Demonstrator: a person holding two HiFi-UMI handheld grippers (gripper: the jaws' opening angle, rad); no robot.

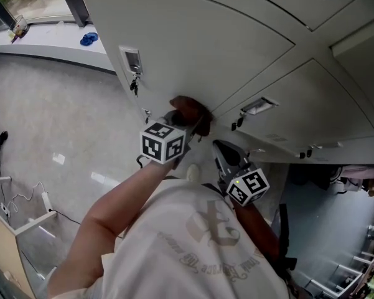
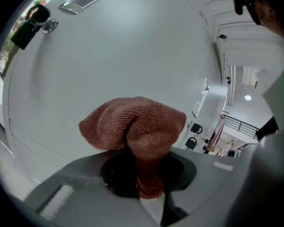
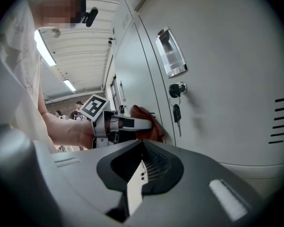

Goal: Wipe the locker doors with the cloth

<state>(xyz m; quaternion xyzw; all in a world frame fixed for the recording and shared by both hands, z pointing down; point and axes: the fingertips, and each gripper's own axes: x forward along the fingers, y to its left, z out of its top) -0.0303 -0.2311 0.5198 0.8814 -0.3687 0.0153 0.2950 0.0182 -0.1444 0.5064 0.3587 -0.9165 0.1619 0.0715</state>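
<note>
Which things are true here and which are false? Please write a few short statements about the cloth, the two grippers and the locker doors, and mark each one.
1. The left gripper is shut on the cloth. True.
2. The cloth is blue. False: it is reddish-brown.
3. The right gripper holds a second cloth. False: its jaws are together with nothing between them.
4. A key hangs from the lock of a locker door. True.
</note>
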